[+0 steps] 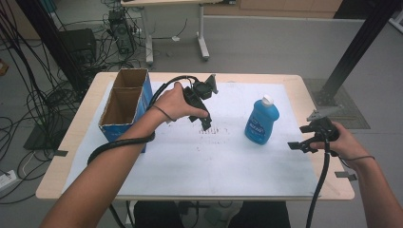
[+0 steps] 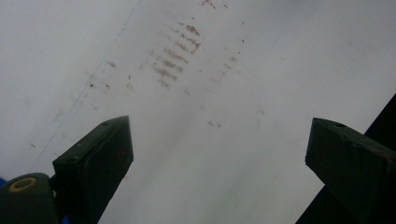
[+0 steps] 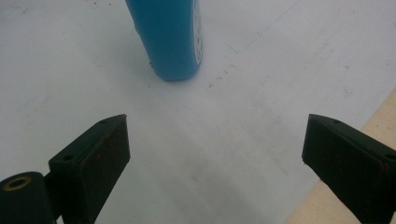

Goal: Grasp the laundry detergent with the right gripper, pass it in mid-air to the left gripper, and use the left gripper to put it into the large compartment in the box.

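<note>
A blue bottle (image 1: 261,121) with a white cap stands upright on the white sheet (image 1: 214,161), right of the table's middle. My right gripper (image 1: 298,137) is to its right near the table's right edge, open, with nothing between its jaws. The right gripper view looks past that gripper (image 3: 215,149) at the lower part of the bottle (image 3: 168,37), which stands ahead and a little left, clear of the jaws. My left gripper (image 1: 202,121) hangs over the sheet's middle, left of the bottle. It points down at stained paper and is open (image 2: 219,154) and empty.
An open blue cardboard box (image 1: 119,132) with two compartments stands at the table's left, beside my left forearm. The wooden table edge (image 1: 328,187) shows around the sheet. Behind the table are a desk, cables and a dark frame post.
</note>
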The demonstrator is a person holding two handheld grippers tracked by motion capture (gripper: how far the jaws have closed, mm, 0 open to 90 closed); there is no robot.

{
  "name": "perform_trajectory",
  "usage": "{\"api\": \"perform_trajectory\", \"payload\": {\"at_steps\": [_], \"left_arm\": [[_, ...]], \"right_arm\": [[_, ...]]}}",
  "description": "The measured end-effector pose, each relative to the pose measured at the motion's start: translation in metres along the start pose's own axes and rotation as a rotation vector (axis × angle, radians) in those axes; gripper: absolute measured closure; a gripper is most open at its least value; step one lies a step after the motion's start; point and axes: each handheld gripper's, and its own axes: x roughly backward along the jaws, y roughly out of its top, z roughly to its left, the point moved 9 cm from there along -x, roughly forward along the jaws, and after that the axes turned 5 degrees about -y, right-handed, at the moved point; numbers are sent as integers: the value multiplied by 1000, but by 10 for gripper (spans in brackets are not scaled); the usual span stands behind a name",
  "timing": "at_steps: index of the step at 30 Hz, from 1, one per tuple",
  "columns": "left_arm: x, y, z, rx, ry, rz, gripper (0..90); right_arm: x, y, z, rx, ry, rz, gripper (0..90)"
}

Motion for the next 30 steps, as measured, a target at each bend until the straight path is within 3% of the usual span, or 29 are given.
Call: {"api": "perform_trajectory", "payload": {"at_steps": [3,30], "left_arm": [[0,0,0,-2,-2,-2,80],[-4,-1,0,-2,-13,3,81]], "right_arm": [[-2,-3,1,-6,12,-33,74],[-33,-22,12,-36,59,-153,48]]}}
